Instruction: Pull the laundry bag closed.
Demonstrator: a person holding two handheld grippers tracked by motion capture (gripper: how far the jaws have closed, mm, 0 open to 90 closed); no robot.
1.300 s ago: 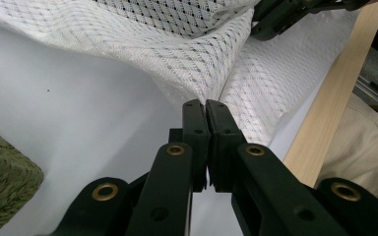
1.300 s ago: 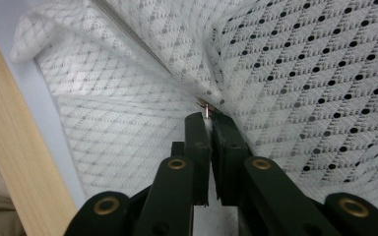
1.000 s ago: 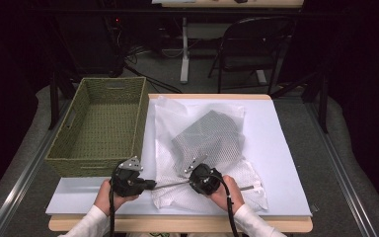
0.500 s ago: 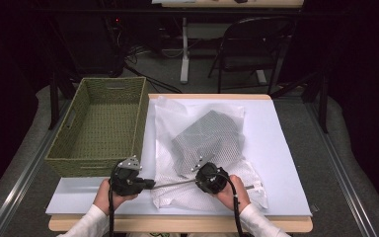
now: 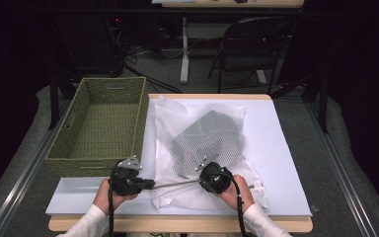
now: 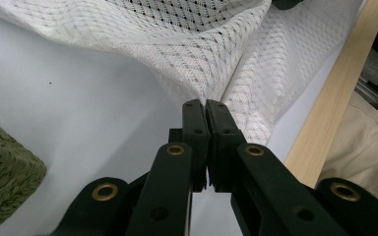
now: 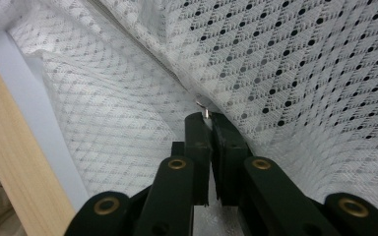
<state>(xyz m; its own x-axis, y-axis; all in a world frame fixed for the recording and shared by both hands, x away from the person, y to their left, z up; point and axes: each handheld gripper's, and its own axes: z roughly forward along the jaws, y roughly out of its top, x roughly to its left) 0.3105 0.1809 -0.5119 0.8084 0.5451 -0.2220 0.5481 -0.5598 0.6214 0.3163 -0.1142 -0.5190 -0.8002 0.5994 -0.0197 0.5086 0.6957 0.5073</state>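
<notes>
Two tools pinch the limp, light mesh bag [image 5: 205, 148]: left tool [image 6: 205, 104] its corner, right tool [image 7: 207, 115] the zipper pull [image 7: 200, 102].

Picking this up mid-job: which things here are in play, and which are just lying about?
In play:
- white mesh bag, grey garment inside
- zipper pull, in right gripper
- left gripper, pinching the bag's edge

Lying about:
- green basket
- folding chair

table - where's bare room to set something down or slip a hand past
Free: the white mat right of the mesh bag, and the near-left strip below the woven basket. Crowded: the near edge, where the left gripper and right gripper pinch the bag.
</notes>
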